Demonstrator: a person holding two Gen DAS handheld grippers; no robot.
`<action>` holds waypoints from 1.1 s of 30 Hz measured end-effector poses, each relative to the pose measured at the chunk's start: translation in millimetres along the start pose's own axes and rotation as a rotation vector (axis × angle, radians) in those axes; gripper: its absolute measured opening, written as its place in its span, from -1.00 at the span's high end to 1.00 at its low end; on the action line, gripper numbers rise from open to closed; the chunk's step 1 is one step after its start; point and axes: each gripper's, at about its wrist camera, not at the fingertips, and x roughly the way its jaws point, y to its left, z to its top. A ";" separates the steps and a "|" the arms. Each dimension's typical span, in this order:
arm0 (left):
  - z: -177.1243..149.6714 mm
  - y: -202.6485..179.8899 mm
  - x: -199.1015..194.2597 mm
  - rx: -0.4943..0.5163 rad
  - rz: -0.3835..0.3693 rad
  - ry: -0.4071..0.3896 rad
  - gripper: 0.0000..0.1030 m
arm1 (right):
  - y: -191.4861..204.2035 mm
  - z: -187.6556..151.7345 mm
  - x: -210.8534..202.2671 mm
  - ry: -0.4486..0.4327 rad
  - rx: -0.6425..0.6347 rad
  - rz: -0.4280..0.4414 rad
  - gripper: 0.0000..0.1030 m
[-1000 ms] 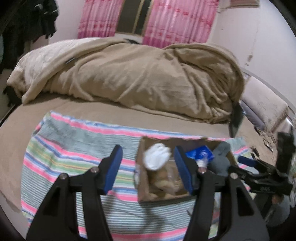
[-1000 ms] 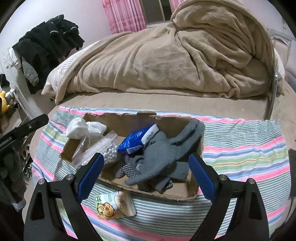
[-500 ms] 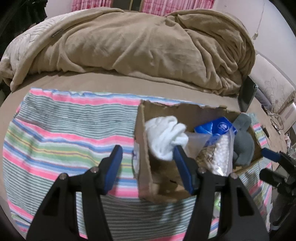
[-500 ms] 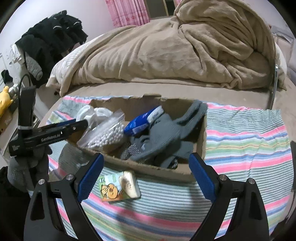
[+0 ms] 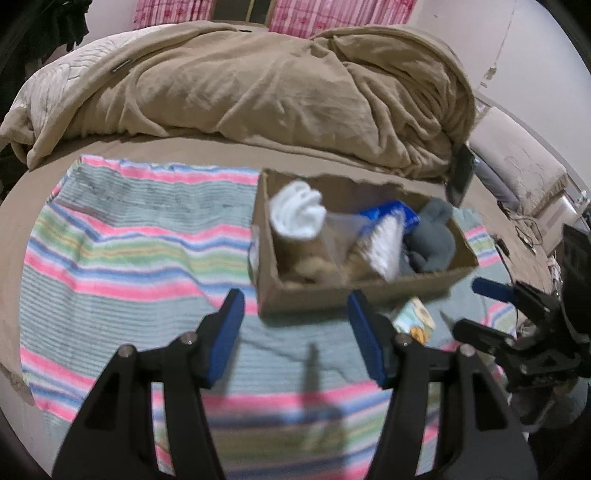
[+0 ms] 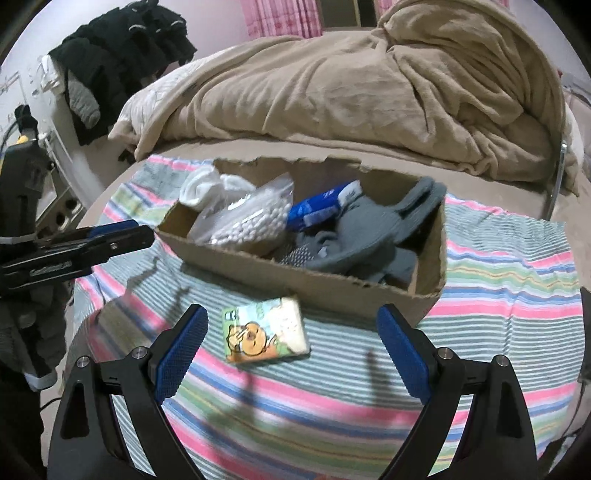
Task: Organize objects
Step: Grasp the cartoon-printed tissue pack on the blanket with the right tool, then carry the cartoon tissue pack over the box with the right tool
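Both tongs (image 6: pixel 291 350) lower, empty.

A striped cloth (image 6: pixel 498 280) in pink, blue, green, yellow and grey-white bands is spread over a tan bed (image 5: pixel 229 151), on which a beige blanket (image 6: pixel 351 96) is heaped. The cardboard box (image 6: pixel 332 288) is plain brown. Within it are seen a white rolled cloth (image 5: pixel 297 214), a clear bag of white beads (image 6: pixel 251 221), a blue packet with white lettering (image 6: pixel 321 206) and grey gloves (image 6: pixel 369 236), one patterned with pale dots. A small packet (image 6: pixel 266 330) is printed with an orange cartoon animal on pale green and white. Each hand-held gripper is black with blue pads (image 6: pixel 181 350). The curtains (image 5: pixel 332 14) are pink.
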 end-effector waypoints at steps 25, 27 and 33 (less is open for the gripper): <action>-41.9 0.4 11.0 -0.054 -0.039 0.097 -0.16 | 18.6 -16.5 47.1 0.108 -0.054 -0.011 -0.30; -41.4 -1.9 8.6 -0.051 -0.043 0.093 -0.16 | 18.8 -14.9 41.5 0.097 -0.052 -0.009 -0.30; -36.3 -5.2 -6.0 -0.041 -0.042 0.058 -0.16 | 26.8 -9.5 20.5 0.062 -0.055 0.016 -0.30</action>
